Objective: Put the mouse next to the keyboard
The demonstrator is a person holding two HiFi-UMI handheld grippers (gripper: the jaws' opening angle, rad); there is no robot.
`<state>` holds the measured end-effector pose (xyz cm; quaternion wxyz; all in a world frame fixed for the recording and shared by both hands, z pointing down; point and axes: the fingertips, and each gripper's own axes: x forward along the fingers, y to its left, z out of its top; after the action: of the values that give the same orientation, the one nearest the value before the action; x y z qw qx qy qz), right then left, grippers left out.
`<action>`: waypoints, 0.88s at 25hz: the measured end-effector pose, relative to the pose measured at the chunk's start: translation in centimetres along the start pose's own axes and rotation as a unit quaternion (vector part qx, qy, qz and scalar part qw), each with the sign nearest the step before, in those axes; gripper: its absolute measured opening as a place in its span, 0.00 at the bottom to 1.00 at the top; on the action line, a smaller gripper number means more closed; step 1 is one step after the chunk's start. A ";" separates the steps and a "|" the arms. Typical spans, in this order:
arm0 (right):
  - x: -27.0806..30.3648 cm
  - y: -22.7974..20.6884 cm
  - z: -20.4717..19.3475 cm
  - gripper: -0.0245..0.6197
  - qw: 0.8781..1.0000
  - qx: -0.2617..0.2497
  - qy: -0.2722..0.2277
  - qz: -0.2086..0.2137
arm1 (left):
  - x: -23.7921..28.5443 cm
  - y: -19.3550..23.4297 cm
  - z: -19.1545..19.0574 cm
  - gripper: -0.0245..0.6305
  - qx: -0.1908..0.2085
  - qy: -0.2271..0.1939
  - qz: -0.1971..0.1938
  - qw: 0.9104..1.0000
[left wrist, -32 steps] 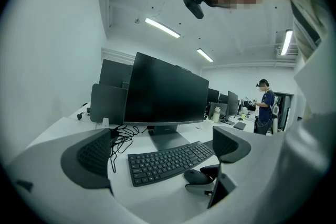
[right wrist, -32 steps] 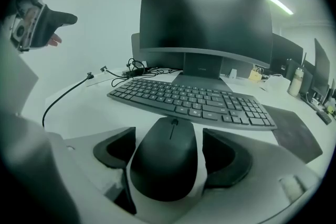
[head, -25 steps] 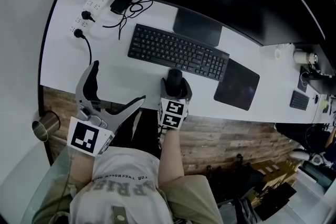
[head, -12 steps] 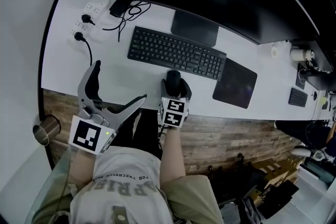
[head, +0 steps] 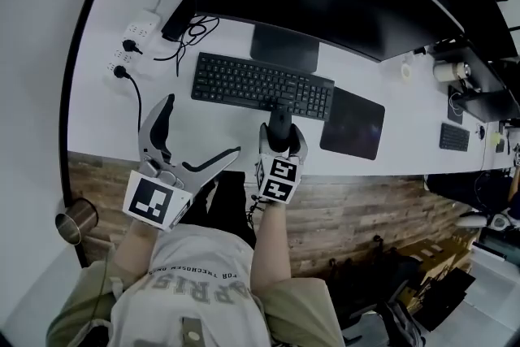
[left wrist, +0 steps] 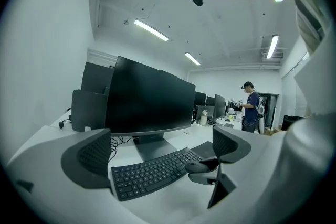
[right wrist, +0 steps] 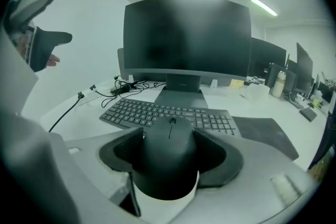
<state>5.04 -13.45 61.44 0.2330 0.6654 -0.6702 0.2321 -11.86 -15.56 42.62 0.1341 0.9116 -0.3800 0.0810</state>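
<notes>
Right gripper (head: 280, 138) held mouse (right wrist: 169, 155), seemingly off desk (head: 390, 160), before keyboard (head: 260, 85) for placing beside it; left gripper (head: 201, 127) wide, empty.

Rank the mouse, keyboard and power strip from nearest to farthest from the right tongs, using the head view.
1. mouse: gripped in the right tongs themselves.
2. keyboard: just ahead of the tongs on the desk.
3. power strip: far off at the desk's left end.

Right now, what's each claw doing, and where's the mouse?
Right gripper shut on mouse, before keyboard. Left gripper open, empty. No obstacle seen beside keyboard.
</notes>
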 end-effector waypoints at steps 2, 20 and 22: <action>-1.2 -1.4 1.3 0.52 1.000 0.002 -0.015 -0.015 | 0.7 -1.1 0.9 0.93 0.005 -0.008 -0.015 1.000; -7.0 -19.4 5.1 0.52 0.992 0.017 -0.066 -0.107 | 11.1 -13.0 5.5 0.93 0.040 -0.046 -0.082 0.995; -6.8 -21.4 5.3 0.52 0.992 0.015 -0.065 -0.103 | 12.4 -14.2 5.5 0.93 0.040 -0.044 -0.076 0.995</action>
<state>26.44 -11.59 53.11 0.2021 0.7476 -0.6084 0.1732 7.19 -15.99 37.89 0.0867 0.9452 -0.3113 0.0458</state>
